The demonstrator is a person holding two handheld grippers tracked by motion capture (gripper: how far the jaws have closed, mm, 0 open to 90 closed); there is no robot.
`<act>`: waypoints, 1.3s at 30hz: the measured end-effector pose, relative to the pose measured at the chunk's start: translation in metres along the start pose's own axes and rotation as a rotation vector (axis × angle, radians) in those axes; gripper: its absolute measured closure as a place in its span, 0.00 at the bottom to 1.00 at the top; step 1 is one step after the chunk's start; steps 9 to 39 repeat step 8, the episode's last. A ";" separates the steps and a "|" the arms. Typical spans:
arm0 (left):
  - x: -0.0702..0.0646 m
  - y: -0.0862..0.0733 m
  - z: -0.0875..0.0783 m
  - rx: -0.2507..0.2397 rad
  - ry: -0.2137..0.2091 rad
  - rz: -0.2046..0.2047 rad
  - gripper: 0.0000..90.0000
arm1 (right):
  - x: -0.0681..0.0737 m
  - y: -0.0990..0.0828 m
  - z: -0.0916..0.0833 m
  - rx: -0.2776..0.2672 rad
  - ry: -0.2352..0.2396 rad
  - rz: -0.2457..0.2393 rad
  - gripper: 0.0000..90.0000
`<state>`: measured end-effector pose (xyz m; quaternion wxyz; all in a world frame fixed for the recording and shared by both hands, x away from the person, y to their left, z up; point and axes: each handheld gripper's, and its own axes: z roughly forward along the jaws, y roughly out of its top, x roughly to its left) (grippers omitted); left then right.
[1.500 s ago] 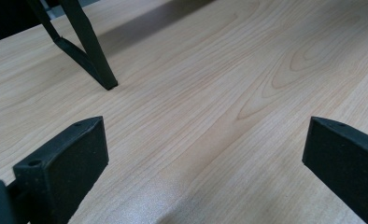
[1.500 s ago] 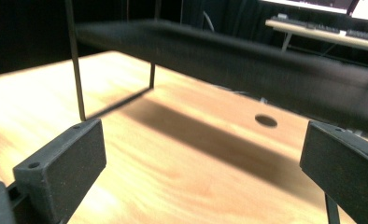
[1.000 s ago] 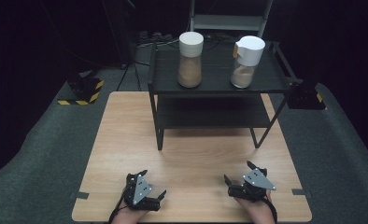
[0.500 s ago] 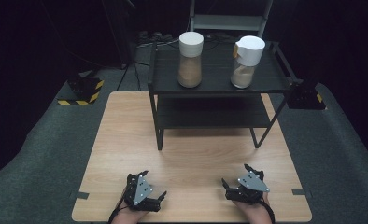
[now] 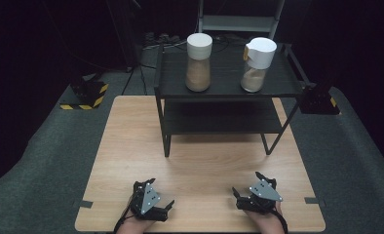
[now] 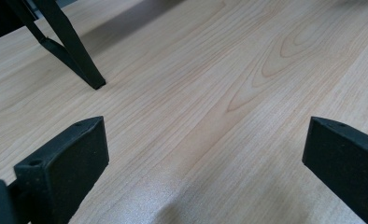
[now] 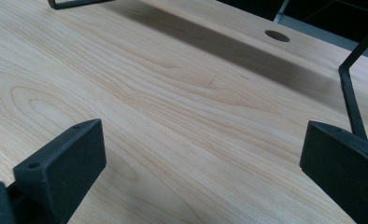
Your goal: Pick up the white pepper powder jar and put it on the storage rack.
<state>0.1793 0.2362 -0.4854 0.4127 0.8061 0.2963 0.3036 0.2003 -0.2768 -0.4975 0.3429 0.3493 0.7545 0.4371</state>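
Left gripper (image 5: 160, 207) and right gripper (image 5: 244, 191) low at the near edge of the wooden table (image 5: 131, 146), jaws spread wide and empty, well apart from two white-capped jars (image 5: 199, 62) atop the black shelf rack (image 5: 229, 87).

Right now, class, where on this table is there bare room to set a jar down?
Bare wood lies between the black two-tier shelf and both grippers. The shelf's top is crowded by two white-capped jars.

Left gripper (image 5: 157, 202) low at the near edge, jaws wide apart (nothing between), right gripper (image 5: 251, 192) likewise.
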 end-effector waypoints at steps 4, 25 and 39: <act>0.000 0.000 0.000 0.002 0.000 0.005 0.01 | 0.000 -0.001 -0.001 -0.005 0.002 0.003 0.00; 0.000 -0.001 0.000 -0.005 -0.002 0.002 0.01 | 0.000 -0.001 0.000 -0.004 0.001 0.000 0.00; 0.000 -0.001 0.000 -0.005 -0.002 0.002 0.01 | 0.000 -0.001 0.000 -0.004 0.001 0.000 0.00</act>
